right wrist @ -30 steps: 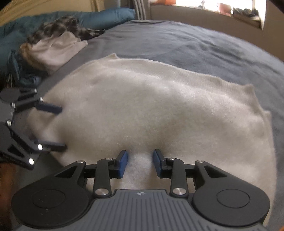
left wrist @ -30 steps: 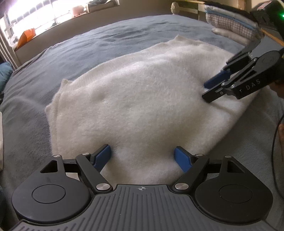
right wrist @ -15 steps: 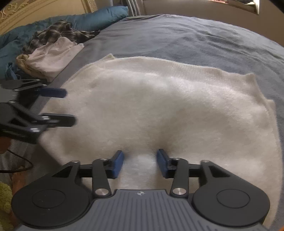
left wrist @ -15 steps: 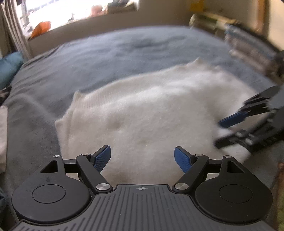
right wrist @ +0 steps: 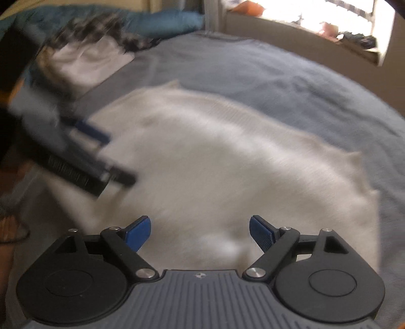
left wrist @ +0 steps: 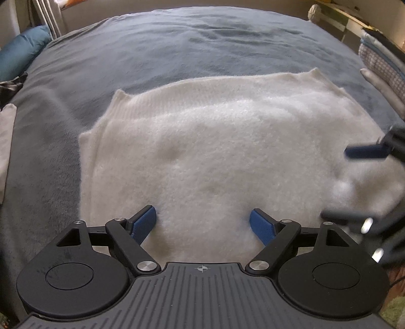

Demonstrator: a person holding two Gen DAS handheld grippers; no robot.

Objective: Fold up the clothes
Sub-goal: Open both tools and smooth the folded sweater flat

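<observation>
Soft daylight is let in by a window (right wrist: 331, 15), which is blown out to white. The right wrist picture is smeared with blur. In the left wrist picture, only the right gripper (left wrist: 354, 184) is blurred. Edges are bent round.

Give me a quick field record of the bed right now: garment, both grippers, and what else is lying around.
garment: white fuzzy sweater, lying flat on the grey blanket, ribbed hem on the far side
left gripper: open, nothing between the pads, over the sweater's near edge
right gripper: open, jaws have just been opening, nothing pinched; fabric below it
unfolded pile: pale garment with a dark plaid one beside it, past the sweater's corner
folded stack: at the bed's edge
pillow: blue pillow
</observation>
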